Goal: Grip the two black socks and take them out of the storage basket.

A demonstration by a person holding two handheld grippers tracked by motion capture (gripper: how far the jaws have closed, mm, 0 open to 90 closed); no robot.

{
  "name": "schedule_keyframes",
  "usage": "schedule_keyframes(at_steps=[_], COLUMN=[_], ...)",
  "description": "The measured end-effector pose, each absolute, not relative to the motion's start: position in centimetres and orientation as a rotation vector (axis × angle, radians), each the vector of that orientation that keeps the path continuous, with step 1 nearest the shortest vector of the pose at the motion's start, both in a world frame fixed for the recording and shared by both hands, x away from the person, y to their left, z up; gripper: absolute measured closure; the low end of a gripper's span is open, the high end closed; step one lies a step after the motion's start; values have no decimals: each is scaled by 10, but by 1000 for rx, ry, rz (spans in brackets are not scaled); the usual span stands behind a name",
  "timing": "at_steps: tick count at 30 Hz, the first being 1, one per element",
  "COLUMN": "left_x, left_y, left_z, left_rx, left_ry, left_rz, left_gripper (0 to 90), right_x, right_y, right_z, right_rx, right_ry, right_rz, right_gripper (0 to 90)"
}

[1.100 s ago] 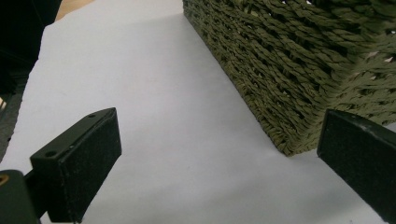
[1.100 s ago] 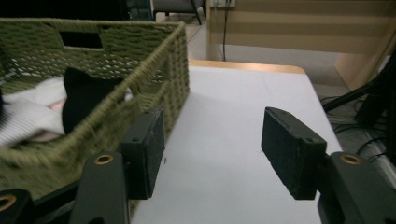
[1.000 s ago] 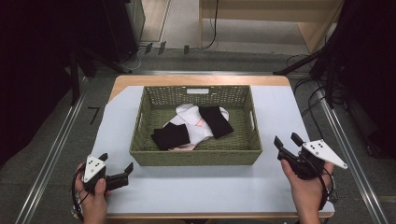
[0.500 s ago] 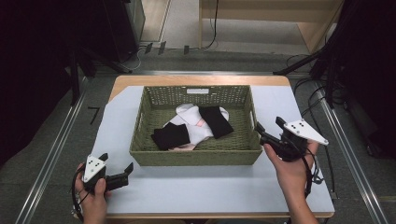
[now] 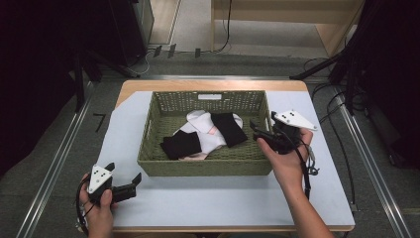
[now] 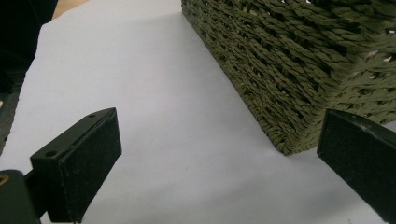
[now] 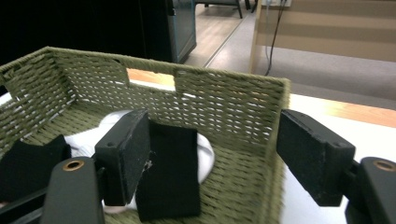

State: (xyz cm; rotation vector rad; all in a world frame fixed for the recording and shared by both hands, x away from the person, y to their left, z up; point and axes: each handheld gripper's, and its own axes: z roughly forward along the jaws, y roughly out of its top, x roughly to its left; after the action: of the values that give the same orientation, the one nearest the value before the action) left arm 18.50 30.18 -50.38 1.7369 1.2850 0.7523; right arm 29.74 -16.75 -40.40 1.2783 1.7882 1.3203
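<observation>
Table [image 5: 317, 198]: rectangular top, wooden edge visible along the far side, covered almost wholly by a pale white sheet [image 5: 208, 203] lying flat on it. Directly on the sheet, towards the far middle: one green woven basket [image 5: 203, 166], rectangular, upright, long side facing the person, a handle slot in its far wall. Bare sheet runs along the basket's left, right and near sides.

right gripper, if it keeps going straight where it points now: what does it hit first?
Probably the woven green basket: its right side wall sits between the open jaws of the right gripper. The black folded cloth lies just inside, beyond the left jaw. Depth is hard to judge.
</observation>
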Motion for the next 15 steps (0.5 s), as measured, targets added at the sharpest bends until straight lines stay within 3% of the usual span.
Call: schedule_keyframes(at_steps=[12, 15], left_x=[185, 185], left_y=[302, 302], left_z=[-504, -504], left_rx=[1733, 1732], left_ry=[1285, 1287], left_rz=[751, 750], left_gripper=[5, 5], right_x=[330, 342], right_y=[-138, -131], right_z=[-405, -410], right_rx=[1328, 1315], right_ry=[1830, 1864], right_rz=[1325, 1273], right_gripper=[280, 322])
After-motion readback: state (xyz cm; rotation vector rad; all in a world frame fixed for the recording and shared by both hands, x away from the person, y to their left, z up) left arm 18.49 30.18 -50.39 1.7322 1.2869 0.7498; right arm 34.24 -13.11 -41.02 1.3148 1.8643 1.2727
